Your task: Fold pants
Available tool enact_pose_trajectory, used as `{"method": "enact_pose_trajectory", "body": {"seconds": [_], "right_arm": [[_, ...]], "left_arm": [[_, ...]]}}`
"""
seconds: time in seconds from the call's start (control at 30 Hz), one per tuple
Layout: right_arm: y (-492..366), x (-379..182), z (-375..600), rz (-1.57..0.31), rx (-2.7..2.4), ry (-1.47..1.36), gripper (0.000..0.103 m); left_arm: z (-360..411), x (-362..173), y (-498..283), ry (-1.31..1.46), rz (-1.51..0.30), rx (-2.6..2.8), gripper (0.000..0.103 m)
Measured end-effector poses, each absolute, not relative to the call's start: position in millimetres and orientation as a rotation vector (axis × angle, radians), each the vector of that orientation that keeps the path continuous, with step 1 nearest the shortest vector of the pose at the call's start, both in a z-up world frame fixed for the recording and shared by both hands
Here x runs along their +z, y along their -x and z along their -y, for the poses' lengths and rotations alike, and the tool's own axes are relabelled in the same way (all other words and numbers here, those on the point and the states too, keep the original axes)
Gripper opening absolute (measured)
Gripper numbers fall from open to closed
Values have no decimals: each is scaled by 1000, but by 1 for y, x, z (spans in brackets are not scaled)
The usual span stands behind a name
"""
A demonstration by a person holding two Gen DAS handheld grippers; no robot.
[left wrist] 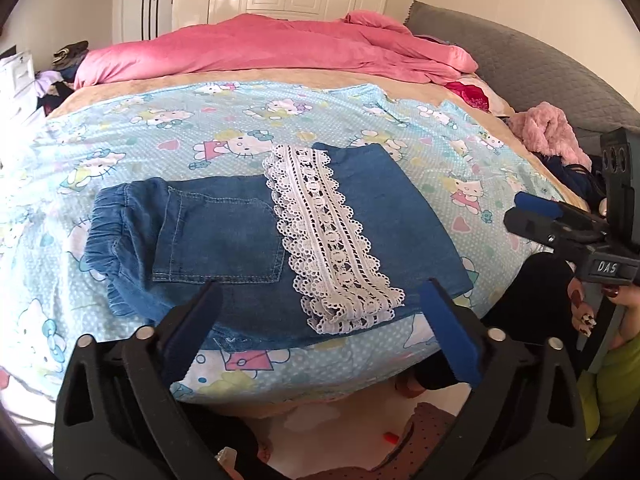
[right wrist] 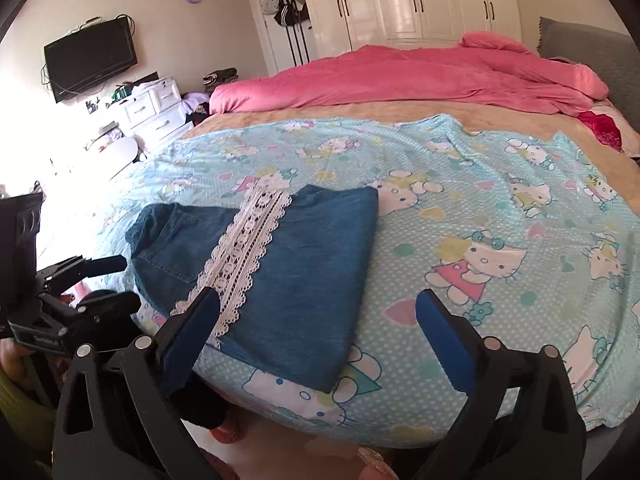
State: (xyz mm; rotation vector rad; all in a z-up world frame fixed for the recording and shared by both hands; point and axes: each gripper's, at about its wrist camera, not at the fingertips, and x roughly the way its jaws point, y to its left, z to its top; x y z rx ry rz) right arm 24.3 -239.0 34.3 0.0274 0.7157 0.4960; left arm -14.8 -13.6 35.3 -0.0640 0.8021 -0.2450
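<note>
Folded denim pants (left wrist: 256, 240) lie near the bed's (right wrist: 500, 216) front edge, long axis left to right, waistband to the left, lace hem (left wrist: 332, 236) on top. Left gripper (left wrist: 324, 320) and right gripper (right wrist: 318, 322) hover spread, empty. A careless grab might drag the lace and undo the fold.

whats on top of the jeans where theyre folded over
A white lace trim band lies across the folded denim pants, on the folded-over leg's end beside the back pocket. The layers beneath the fold are covered. Only the cartoon-cat sheet shows around them.
</note>
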Motion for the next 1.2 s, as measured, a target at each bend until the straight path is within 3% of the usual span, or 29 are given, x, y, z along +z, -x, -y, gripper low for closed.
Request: {"method": "enact_pose_trajectory", "body": {"seconds": [0.43,0.9,0.93,1.0,1.07,1.2], "right_arm": [[-51,66,186,-686,622,70,98],[-112,72,22,-794,937,301,98],[-118,67,4,-826,980,317,98],[-124,60,-20,-867,1026,342,98],[-132,48,-49,-923,1065,384,98],[-148,23,-89,-1015,1091,452,98]], "left_arm": [[-25,28,20,129,-808,-156,93],[-99,2,21,349,-832,-85,93],[-100,1,20,367,-828,-96,92],[-101,-2,17,393,-831,-117,75],[-101,-8,11,410,-856,-121,65],[-101,-20,1,473,-874,-151,60]]}}
